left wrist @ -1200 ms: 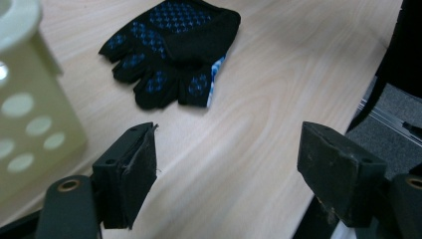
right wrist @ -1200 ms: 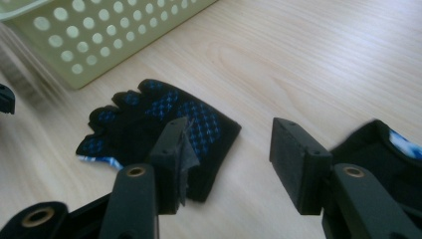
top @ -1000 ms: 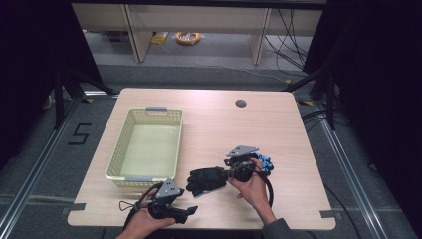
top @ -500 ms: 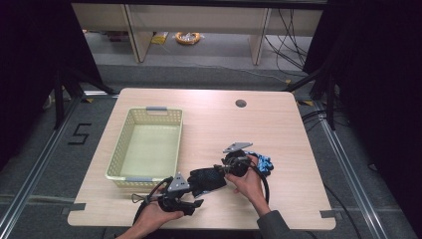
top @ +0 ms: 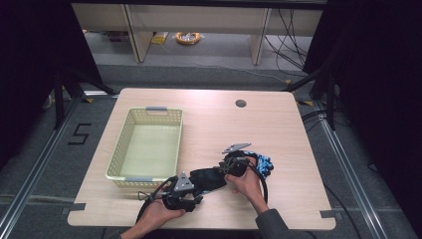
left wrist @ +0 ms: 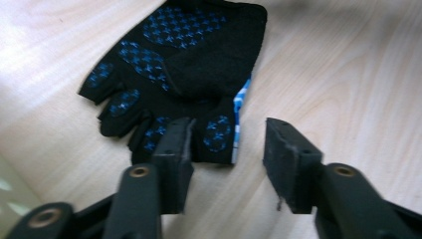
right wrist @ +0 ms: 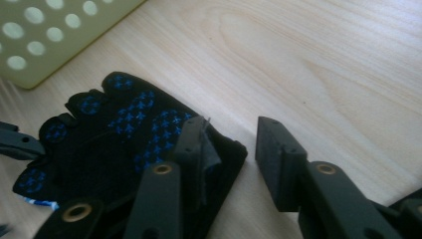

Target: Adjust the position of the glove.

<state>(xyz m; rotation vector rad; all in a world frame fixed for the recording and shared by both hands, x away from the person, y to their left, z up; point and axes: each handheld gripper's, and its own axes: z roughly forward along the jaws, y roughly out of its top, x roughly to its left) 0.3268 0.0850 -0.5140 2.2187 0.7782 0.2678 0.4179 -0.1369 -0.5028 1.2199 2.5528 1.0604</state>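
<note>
- A black fingerless glove (top: 208,178) with blue grip dots is seen lying flat on the wooden table (top: 214,124), in the lower centre of the high view, between the two grippers.
- In the left gripper view the glove (left wrist: 179,74) fills the upper left and centre of the frame, its short finger ends turned toward the lower left and a strip of blue-and-white fabric showing along its lower right edge.
- The left gripper (left wrist: 226,149) is held low over the table with its jaws spread apart; the left jaw overlaps the glove's lower edge, while the right jaw is seen over bare wood.
- The right gripper (right wrist: 230,149) is likewise held with its jaws spread; its left jaw lies over the glove (right wrist: 124,144) near the cuff edge, and its right jaw is seen over bare wood just beside that edge.
- Whether either jaw touches the glove cannot be told.
- A pale yellow perforated basket (top: 148,149) stands at the centre left of the high view; its corner (right wrist: 54,35) is seen in the upper left of the right gripper view.
- A blue-patterned item (top: 263,164) lies just right of the right gripper in the high view, partly hidden.
</note>
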